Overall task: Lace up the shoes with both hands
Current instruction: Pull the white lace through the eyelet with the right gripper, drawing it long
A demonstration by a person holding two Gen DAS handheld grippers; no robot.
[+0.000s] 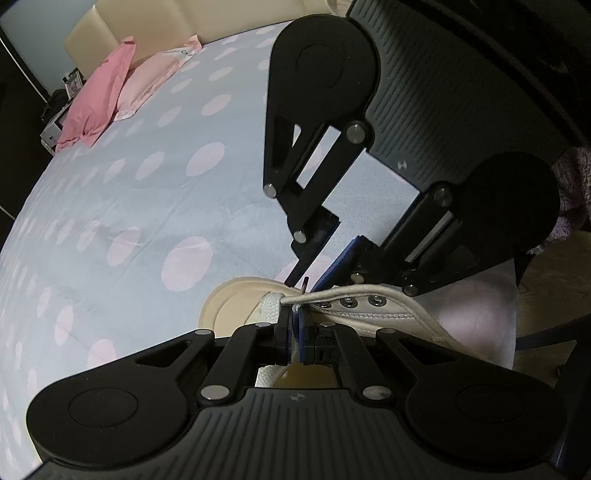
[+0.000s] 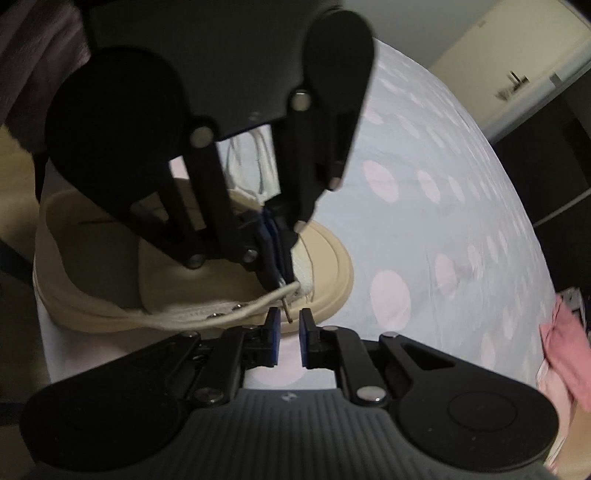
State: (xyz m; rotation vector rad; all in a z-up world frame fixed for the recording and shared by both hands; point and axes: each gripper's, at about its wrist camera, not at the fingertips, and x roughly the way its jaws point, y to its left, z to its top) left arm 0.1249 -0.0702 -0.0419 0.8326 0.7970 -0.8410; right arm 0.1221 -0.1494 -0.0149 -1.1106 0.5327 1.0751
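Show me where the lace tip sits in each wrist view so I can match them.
Left wrist: the lace tip is just below centre, sticking up between the right gripper's fingertips.
Right wrist: the tip is low centre, between the right gripper's blue pads, untouched.
Shared landmark: the shoe's metal eyelet row.

Home bedroom: dotted bedsheet (image 1: 147,206), pink pillows (image 1: 99,99), headboard (image 1: 147,26).

Pink pillows (image 1: 99,98) at the head of a polka-dot bedsheet (image 1: 129,206).
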